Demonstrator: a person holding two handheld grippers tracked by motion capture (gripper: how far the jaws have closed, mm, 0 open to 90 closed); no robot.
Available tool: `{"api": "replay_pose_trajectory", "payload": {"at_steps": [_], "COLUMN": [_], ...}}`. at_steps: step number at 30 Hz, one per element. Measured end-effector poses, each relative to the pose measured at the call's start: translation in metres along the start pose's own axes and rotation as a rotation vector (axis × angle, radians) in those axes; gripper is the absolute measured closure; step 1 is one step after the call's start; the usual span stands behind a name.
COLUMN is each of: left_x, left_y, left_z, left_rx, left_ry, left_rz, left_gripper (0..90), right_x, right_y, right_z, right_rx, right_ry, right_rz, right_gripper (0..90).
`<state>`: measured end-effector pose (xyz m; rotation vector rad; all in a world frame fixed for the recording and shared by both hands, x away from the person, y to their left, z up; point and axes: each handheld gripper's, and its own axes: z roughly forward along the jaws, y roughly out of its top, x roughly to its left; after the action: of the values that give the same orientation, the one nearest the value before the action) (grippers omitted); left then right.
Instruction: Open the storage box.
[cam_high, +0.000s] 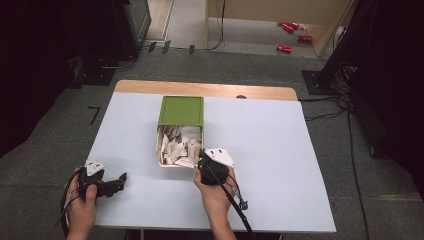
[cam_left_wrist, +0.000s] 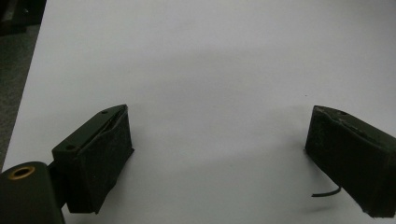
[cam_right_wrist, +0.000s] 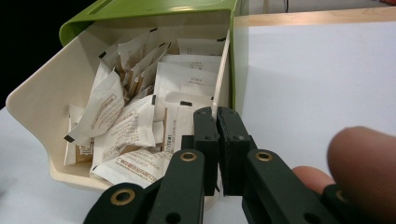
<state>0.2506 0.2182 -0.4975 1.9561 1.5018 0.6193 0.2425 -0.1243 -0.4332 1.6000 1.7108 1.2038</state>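
Setting: a lab or studio workspace. A table (cam_high: 280, 165) with a white top stands on grey carpet (cam_high: 60, 125), flanked by dark equipment stands (cam_high: 345, 55), loose cables (cam_high: 325, 107) on the floor and red cans (cam_high: 292, 32) by a wooden partition.

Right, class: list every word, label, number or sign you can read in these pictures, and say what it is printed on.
None can be read.
Paper packets in the cream tray: brown print, too blurred to read.
Green lid: no lettering shows.
Red cans on the floor: too small to read.

Grey carpet (cam_high: 260, 65), red cans (cam_high: 291, 35)
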Motion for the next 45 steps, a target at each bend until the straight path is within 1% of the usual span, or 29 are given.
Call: {"api": "replay_pose_trajectory", "payload": {"at_steps": [6, 14, 18, 22, 26, 27, 28, 29, 30, 31, 33, 34, 37, 38, 39, 42, 45], "left_x": [0.0, 0.0, 0.0, 0.0, 0.0, 0.0, 0.0, 0.0, 0.0, 0.0, 0.0, 0.0, 0.0, 0.0, 0.0, 0.0, 0.0], "left_y": [0.0, 0.0, 0.0, 0.0, 0.0, 0.0, 0.0, 0.0, 0.0, 0.0, 0.0, 0.0, 0.0, 0.0, 0.0, 0.0, 0.0], "left_z": [0.0, 0.0, 0.0, 0.0, 0.0, 0.0, 0.0, 0.0, 0.0, 0.0, 0.0, 0.0, 0.0, 0.0, 0.0, 0.0, 0.0], "left_rx": [0.001, 0.001, 0.001, 0.001, 0.001, 0.001, 0.001, 0.001, 0.001, 0.001, 0.001, 0.001, 0.002, 0.001, 0.002, 0.002, 0.001], "left_ry": [0.0, 0.0, 0.001, 0.0, 0.0, 0.0, 0.0, 0.0, 0.0, 0.0, 0.0, 0.0, 0.001, 0.001, 0.001, 0.001, 0.001], "left_rz": [0.0, 0.001, 0.001, 0.0, 0.001, 0.001, 0.001, 0.001, 0.001, 0.001, 0.0, 0.0, 0.001, 0.001, 0.001, 0.001, 0.001], "left_gripper": [7.7, 7.7, 7.7, 7.7, 7.7, 7.7, 7.7, 7.6, 7.7, 7.6, 7.7, 7.7, 7.7, 7.7, 7.7, 7.7, 7.7], "right_x": [0.001, 0.006, 0.005, 0.007, 0.005, 0.005, 0.005, 0.004, 0.004, 0.004, 0.005, 0.005, 0.006, 0.007, 0.008, 0.011, 0.017], "right_y": [-0.007, -0.017, -0.018, -0.021, -0.022, -0.022, -0.022, -0.019, -0.019, -0.015, -0.011, -0.011, -0.005, 0.0, 0.003, 0.008, 0.014], "right_z": [-0.007, -0.019, -0.02, -0.024, -0.026, -0.026, -0.026, -0.027, -0.027, -0.029, -0.031, -0.031, -0.035, -0.038, -0.039, -0.04, -0.041], "right_rx": [0.001, -0.005, -0.005, -0.006, -0.006, -0.006, -0.006, -0.008, -0.008, 0.001, -0.001, -0.001, -0.02, -0.028, -0.033, -0.04, -0.05], "right_ry": [-0.004, 0.007, 0.015, 0.015, 0.029, 0.038, 0.038, 0.074, 0.074, 0.094, 0.091, 0.091, 0.092, 0.089, 0.081, 0.085, 0.093], "right_rz": [-0.006, -0.012, -0.008, -0.011, -0.001, 0.012, 0.012, 0.034, 0.034, 0.036, 0.036, 0.036, 0.03, 0.027, 0.024, 0.016, -0.007], "right_gripper": [89.0, 88.8, 88.7, 88.5, 87.8, 86.1, 86.1, 77.6, 77.6, 72.5, 66.5, 66.5, 61.0, 55.9, 54.0, 53.0, 51.2]}}
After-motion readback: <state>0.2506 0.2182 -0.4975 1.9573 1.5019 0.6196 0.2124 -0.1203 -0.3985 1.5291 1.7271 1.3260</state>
